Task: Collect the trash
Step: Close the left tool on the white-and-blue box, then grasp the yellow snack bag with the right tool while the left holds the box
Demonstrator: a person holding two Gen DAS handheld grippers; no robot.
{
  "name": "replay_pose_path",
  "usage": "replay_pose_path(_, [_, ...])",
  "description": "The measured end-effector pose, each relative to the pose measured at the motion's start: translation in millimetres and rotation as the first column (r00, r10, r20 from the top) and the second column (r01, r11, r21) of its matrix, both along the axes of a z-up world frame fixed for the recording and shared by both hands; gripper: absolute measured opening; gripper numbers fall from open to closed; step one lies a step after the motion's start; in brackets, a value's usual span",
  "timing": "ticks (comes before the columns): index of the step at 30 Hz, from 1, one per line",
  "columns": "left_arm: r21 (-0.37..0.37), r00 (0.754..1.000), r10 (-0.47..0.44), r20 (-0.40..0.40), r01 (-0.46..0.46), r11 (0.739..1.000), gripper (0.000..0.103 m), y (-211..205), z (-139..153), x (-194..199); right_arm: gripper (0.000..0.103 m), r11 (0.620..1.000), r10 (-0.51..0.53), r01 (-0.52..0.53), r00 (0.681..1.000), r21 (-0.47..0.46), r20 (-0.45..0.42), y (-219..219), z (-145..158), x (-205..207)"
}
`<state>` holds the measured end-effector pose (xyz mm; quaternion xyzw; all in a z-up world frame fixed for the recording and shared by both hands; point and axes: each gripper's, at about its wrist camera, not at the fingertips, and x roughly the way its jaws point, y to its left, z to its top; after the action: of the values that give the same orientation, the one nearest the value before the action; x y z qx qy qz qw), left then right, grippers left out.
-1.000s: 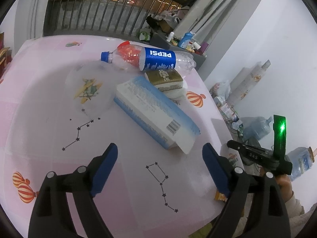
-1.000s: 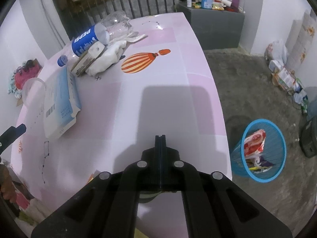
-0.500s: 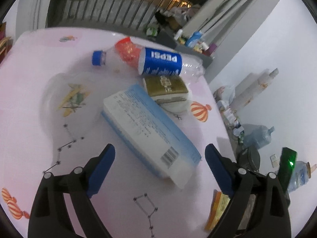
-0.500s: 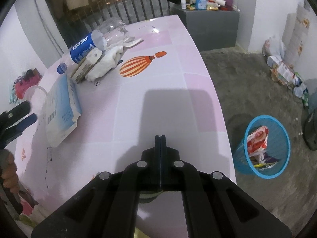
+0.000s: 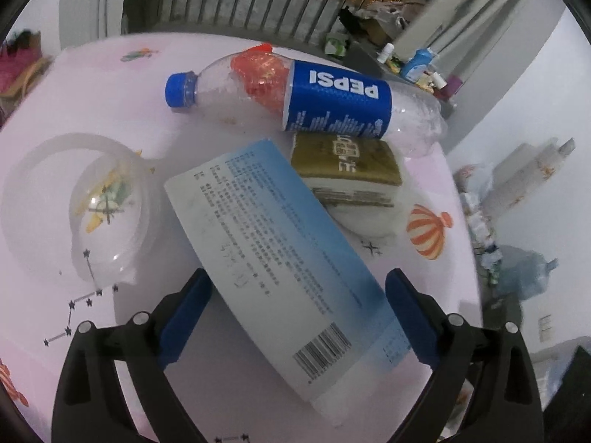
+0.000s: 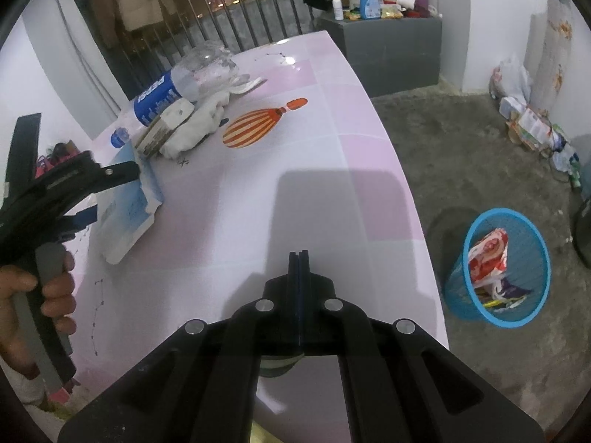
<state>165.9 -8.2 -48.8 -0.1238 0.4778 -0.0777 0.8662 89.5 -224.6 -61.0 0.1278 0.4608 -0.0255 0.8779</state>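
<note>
A flat blue-and-white package (image 5: 280, 243) lies on the pink table (image 5: 110, 85); it also shows in the right wrist view (image 6: 129, 206). My left gripper (image 5: 297, 291) is open, its blue fingers on either side of the package. Behind lie an empty Pepsi bottle (image 5: 314, 99), a brown-labelled pack (image 5: 347, 162) on white tissue, and a clear plastic lid (image 5: 74, 203). My right gripper (image 6: 298, 258) is shut and empty over the table's near part. A blue trash basket (image 6: 502, 269) holding wrappers stands on the floor to the right.
The table's right edge (image 6: 402, 184) drops to a grey floor. A grey cabinet (image 6: 391, 48) with bottles stands at the back. Metal railings (image 5: 258, 3) run behind the table. Bags and large water bottles (image 5: 528, 269) lie by the wall.
My left gripper has moved forward over the table until its open fingers straddle the blue-and-white package. The right gripper has stayed shut and nearly still.
</note>
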Motion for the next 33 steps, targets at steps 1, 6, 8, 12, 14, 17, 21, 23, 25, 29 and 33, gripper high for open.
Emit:
replay_pose_path(1, [0.011,1.0,-0.007,0.012,0.007,1.0,0.094,-2,-1,0,0.0,1.0,0.002,-0.002,1.0,0.002,0.001,0,0,0])
replay_pose_path(6, [0.07,0.995,-0.079,0.065,0.074,0.995,0.094,-3,-1,-7,0.0,1.0,0.005,-0.005,1.0,0.021,-0.001,-3,-1,-1])
replay_pose_path(8, [0.087,0.989,-0.129,0.067,0.123,0.989,0.094,-1,0,-11,0.0,1.0,0.007,-0.007,1.0,0.02,-0.004,-3,0,0])
replay_pose_path(12, [0.059,0.98,-0.196,0.046,0.193,0.979,0.093,12,-2,-24,0.0,1.0,0.009,-0.009,1.0,0.019,-0.007,-3,0,1])
replay_pose_path(14, [0.009,0.973,-0.228,0.017,0.228,0.974,0.092,21,-4,-32,0.0,1.0,0.008,-0.007,1.0,0.017,-0.011,-3,0,2])
replay_pose_path(17, [0.027,0.952,-0.307,0.006,0.307,0.951,0.09,26,-3,-50,0.0,1.0,0.007,-0.006,1.0,0.029,-0.026,-4,1,3])
replay_pose_path(21, [0.058,0.914,-0.406,0.006,0.405,0.913,0.09,31,-3,-80,0.0,0.996,-0.002,0.007,0.999,0.092,-0.049,-12,2,0])
replay_pose_path(23, [0.109,0.89,-0.456,0.021,0.451,0.886,0.09,30,-3,-97,0.003,0.993,-0.009,0.014,0.999,0.121,-0.043,-15,6,-3])
replay_pose_path(25, [0.125,0.883,-0.469,0.033,0.462,0.878,0.09,31,-2,-106,0.003,0.989,-0.006,0.01,1.0,0.145,-0.026,-16,14,-8])
replay_pose_path(29, [0.068,0.894,-0.435,0.112,0.43,0.9,0.09,46,14,-110,0.015,0.985,0.003,-0.004,1.0,0.171,0.004,-16,33,-27])
replay_pose_path(33, [0.043,0.886,-0.415,0.206,0.415,0.909,0.092,43,35,-105,0.031,0.991,0.03,-0.027,0.999,0.133,-0.015,-10,43,-52])
